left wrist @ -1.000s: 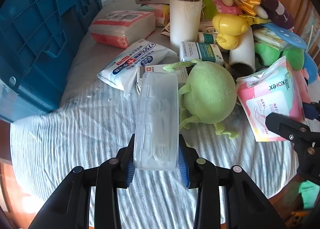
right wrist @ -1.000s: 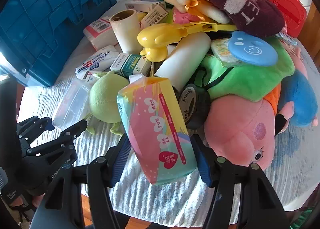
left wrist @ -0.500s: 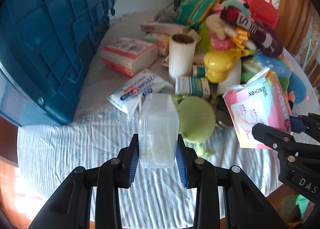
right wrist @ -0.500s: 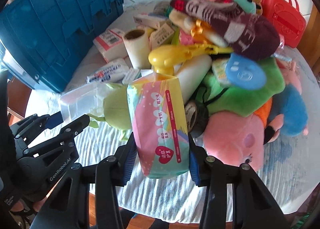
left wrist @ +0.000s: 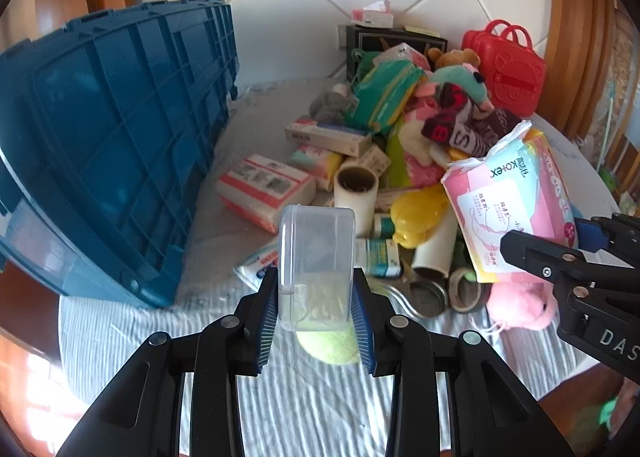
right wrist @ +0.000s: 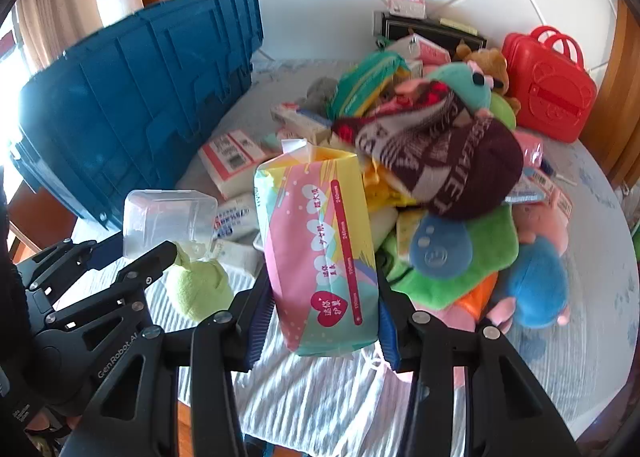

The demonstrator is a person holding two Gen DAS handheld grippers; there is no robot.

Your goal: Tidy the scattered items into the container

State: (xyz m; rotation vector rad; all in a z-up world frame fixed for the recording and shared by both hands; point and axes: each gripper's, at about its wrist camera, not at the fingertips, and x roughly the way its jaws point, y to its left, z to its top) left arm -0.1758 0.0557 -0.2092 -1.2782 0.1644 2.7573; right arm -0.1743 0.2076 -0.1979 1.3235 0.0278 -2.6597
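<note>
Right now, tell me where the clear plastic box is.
The clear plastic box is clamped in the left claw, held above the green plush ball, with the blue crate to its left.

Black left gripper (left wrist: 316,309), blue ribbed pads, silver screws (white lettering), black right gripper (right wrist: 324,321)

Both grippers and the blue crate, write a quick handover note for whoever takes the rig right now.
Left gripper: shut on the clear plastic box, held above the cloth.
Right gripper: shut on the pink pad pack, also off the table.
Blue crate: on the left side of the table; its inside is not visible.
Done: both items picked up.
Left: carry both into the crate, then clear the pile, such as the green plush ball and the red toy case.
</note>
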